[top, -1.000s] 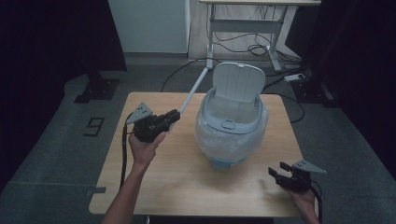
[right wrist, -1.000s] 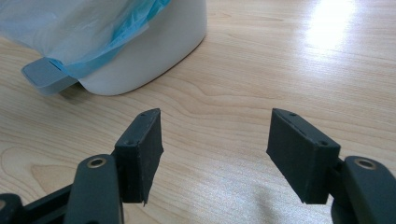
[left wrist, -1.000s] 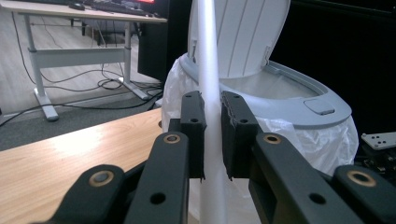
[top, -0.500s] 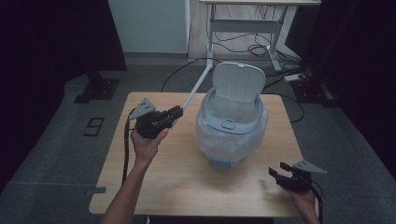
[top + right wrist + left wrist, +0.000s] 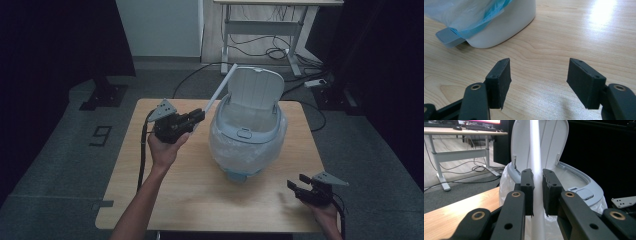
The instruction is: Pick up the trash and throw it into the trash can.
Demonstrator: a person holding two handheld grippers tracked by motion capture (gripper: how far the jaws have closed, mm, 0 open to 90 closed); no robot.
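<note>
A white pedal bin (image 5: pixel 248 134) with a clear bag liner stands mid-table, its lid (image 5: pixel 255 88) raised upright. My left gripper (image 5: pixel 197 118) is held above the table just left of the bin, shut on a long white stick (image 5: pixel 220 88) that slants up toward the lid. In the left gripper view the stick (image 5: pixel 535 157) runs up between the pads (image 5: pixel 527 190) in front of the bin lid (image 5: pixel 554 137). My right gripper (image 5: pixel 295 186) rests low at the table's front right, open and empty. In the right gripper view it (image 5: pixel 537 80) points at the bin base (image 5: pixel 506 25) and grey pedal (image 5: pixel 447 37).
The wooden table (image 5: pixel 165 200) has free room at its front and left. Behind it stand a white desk frame (image 5: pixel 260 25) with cables and a power strip (image 5: pixel 320 83) on the floor. Dark curtains hang at both sides.
My left gripper with the stick has risen slightly and edged right toward the bin. The right gripper has stayed put.
</note>
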